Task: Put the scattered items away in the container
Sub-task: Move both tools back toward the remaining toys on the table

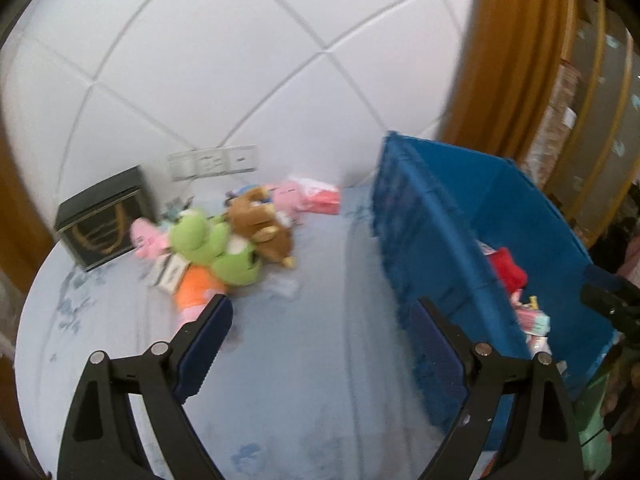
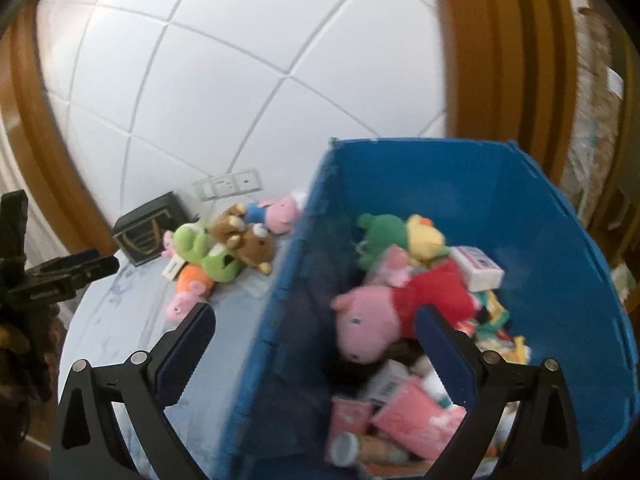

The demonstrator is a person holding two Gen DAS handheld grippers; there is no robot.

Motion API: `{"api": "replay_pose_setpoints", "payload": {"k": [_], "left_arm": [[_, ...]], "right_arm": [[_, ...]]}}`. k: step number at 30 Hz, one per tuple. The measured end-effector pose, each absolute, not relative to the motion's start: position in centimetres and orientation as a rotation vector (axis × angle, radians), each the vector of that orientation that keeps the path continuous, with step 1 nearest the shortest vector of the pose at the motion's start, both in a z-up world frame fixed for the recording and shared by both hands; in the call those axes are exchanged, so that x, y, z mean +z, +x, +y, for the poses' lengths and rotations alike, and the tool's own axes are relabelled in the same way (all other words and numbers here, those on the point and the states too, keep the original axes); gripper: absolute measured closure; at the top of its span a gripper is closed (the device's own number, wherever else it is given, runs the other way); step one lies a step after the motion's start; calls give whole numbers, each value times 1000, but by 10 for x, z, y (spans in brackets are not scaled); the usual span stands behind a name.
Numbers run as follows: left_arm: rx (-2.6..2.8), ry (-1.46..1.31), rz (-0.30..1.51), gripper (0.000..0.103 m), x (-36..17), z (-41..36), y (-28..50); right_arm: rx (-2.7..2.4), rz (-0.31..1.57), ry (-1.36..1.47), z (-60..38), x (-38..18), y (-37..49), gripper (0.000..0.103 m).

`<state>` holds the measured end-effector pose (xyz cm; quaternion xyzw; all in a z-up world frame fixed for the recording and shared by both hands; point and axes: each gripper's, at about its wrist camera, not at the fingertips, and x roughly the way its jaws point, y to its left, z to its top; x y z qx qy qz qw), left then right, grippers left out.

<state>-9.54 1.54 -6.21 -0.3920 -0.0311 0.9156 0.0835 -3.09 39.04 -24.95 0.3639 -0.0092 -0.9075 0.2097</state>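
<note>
A pile of plush toys lies on the pale blue bed surface [image 1: 320,360]: a green frog [image 1: 200,236], a brown bear [image 1: 260,224], a pig in orange [image 1: 196,292] and a pink pig [image 1: 288,196]. The blue bin [image 1: 440,216] stands to their right. My left gripper [image 1: 323,304] hangs open and empty over the bed, short of the pile. My right gripper [image 2: 314,310] is open and empty above the bin's left wall [image 2: 288,300]. Inside the bin lie a pig in a red dress [image 2: 372,320], a green plush [image 2: 380,236], a yellow plush [image 2: 426,240] and several small boxes.
A black box [image 1: 104,224] stands at the far left by the padded white wall [image 1: 220,60]. A wall socket strip [image 1: 212,162] is behind the toys. A wooden frame [image 1: 508,52] rises at the right. The left gripper [image 2: 76,268] shows at the right wrist view's left edge.
</note>
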Motion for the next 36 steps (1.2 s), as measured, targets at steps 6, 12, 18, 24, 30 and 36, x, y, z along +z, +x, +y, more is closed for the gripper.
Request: {"api": "replay_pose_setpoints", "payload": {"k": [6,12,18,24,30,36], "left_arm": [[2797,-1217,-103,12,-73,-55,-90],[2816,-1271,-129,12,-91,-117,-85],[2798,-1325,-114,12,-116,-161,-89],[2772,-1367,-102,12,-149,-195,-116],[2737,-1399,-10,12,-198,-207,-162],[2702,-1412,135,12,-261,-200,-221]], "right_arm": [[-2448,34,990,324,-248,-25,2],[-2383,80,995,261,-254,-13,2],[-2339,120,1043,205,-276,-6,2],[-2296,156,1139,149,-317,-14,2],[-2277,203,1191,104,-356,-34,2],[-2263,233,1254,71,-414,-63,2]]}}
